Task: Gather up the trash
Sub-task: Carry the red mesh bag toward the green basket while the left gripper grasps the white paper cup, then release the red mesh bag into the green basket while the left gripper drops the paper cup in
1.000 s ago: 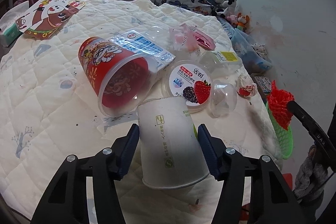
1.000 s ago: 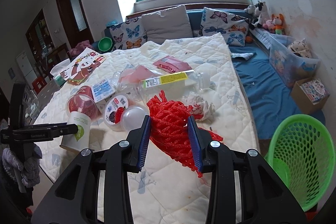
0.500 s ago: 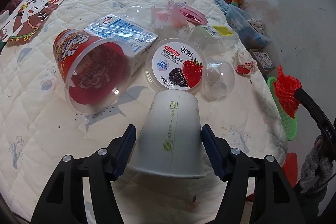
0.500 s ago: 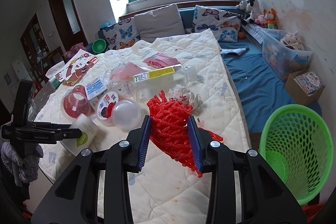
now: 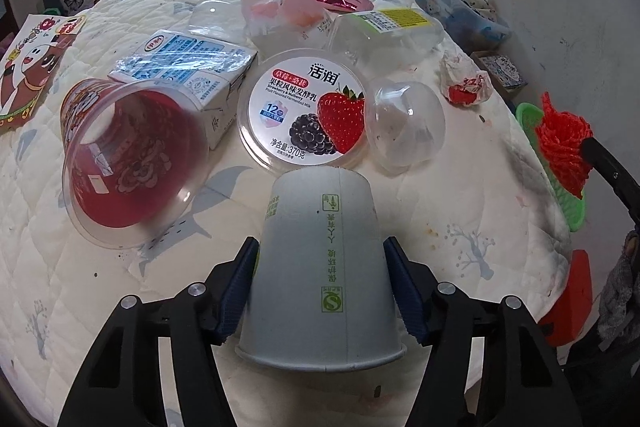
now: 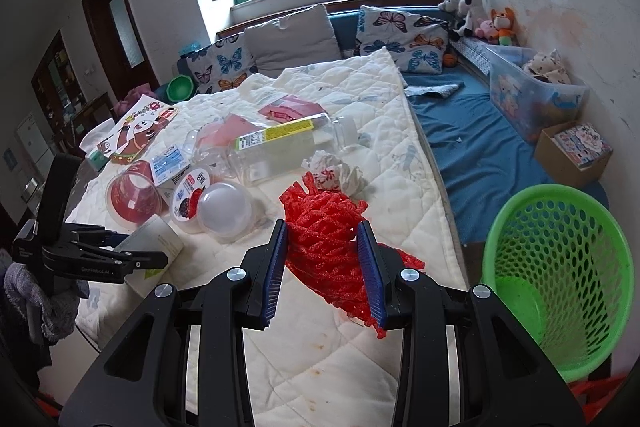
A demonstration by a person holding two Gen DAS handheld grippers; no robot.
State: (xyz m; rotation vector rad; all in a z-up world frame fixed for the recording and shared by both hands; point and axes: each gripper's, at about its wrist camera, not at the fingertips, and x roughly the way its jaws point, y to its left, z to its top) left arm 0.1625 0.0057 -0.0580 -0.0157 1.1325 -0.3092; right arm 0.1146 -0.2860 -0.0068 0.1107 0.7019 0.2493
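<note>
Gripping a paper cup (image 5: 320, 267) above the quilt (image 5: 440, 211), the left gripper (image 5: 320, 283) hides its sides; the right gripper (image 6: 322, 267) clamps red netting (image 6: 324, 239), lower end obscured, beside the green basket (image 6: 560, 267).

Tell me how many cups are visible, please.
2. The white paper cup is between the left gripper's fingers. The red plastic cup lies on its side on the quilt, beside the milk carton. More may be hidden.
</note>
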